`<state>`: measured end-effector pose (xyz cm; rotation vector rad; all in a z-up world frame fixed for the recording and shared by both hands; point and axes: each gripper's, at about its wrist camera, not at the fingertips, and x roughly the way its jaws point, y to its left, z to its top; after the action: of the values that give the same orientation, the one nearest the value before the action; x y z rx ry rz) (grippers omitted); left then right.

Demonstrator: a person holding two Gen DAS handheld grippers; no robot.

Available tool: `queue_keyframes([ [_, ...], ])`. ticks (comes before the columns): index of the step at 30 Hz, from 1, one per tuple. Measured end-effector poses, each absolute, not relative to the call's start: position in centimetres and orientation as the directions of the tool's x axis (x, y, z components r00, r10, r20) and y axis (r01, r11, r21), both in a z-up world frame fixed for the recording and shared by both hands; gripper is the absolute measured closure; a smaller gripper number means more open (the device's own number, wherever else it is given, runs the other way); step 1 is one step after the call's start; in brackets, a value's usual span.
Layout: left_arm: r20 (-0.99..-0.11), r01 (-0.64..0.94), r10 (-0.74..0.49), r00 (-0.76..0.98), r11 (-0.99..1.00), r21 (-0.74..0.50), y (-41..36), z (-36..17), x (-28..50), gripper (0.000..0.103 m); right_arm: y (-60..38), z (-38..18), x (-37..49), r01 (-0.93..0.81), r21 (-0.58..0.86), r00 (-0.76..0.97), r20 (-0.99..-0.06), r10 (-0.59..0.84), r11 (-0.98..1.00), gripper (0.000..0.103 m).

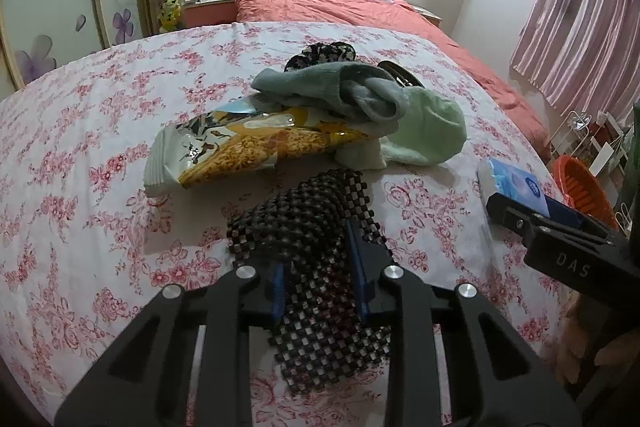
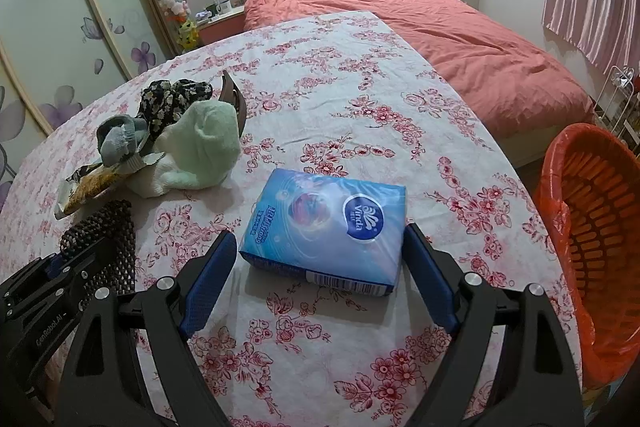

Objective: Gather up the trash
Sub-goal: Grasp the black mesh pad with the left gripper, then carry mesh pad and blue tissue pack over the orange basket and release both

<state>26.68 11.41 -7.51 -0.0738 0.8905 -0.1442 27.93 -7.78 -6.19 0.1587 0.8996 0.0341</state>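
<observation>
A black mesh mat (image 1: 304, 211) lies bunched on the floral tablecloth (image 1: 100, 147), and my left gripper (image 1: 316, 247) is shut on its near part, the blue pads pressing into its sides. Behind it lies a crumpled snack wrapper (image 1: 240, 147), partly under a grey sock (image 1: 340, 87). In the right wrist view a blue tissue pack (image 2: 328, 227) lies flat between the fingers of my right gripper (image 2: 320, 235), which is open with a narrow gap on each side. The left gripper (image 2: 60, 267) and the mat (image 2: 104, 227) show at the left edge there.
An orange basket (image 2: 592, 227) lined with a red bag stands off the table's right edge. A green cloth (image 2: 204, 143), a white cloth and a dark floral fabric piece (image 2: 172, 99) are piled near the wrapper (image 2: 88, 183). A bed with a pink cover (image 2: 460, 39) lies beyond the table.
</observation>
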Motion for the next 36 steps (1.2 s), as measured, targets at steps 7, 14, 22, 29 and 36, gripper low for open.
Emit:
queue_keyframes([
  [7, -0.767, 0.092, -0.167, 0.620, 0.986, -0.140, 11.6, -7.5, 26.6, 0.076, -7.8, -6.2, 28.0, 0.038, 0.155, 0.623, -0.776, 0.098, 0.987, 0.019],
  [14, -0.761, 0.081, -0.164, 0.628, 0.986, -0.146, 11.8, -7.4, 26.5, 0.089, -8.4, -6.0, 27.7, 0.051, 0.185, 0.638, -0.762, 0.110, 0.981, 0.029],
  [22, -0.728, 0.101, -0.166, 0.666, 0.986, -0.132, 11.1, -5.9, 24.8, 0.092, -9.1, -5.6, 26.6, 0.037, 0.203, 0.646, -0.752, 0.132, 0.978, 0.032],
  [29, -0.695, 0.132, -0.188, 0.694, 0.982, -0.134, 9.9, -3.9, 23.3, 0.093, -10.1, -4.0, 25.2, 0.026, 0.214, 0.675, -0.724, 0.141, 0.976, 0.032],
  [36, -0.653, 0.196, -0.238, 0.719, 0.971, -0.139, 7.0, -1.4, 21.9, 0.093, -12.3, -1.7, 23.5, 0.042, 0.229, 0.725, -0.677, 0.128, 0.973, 0.032],
])
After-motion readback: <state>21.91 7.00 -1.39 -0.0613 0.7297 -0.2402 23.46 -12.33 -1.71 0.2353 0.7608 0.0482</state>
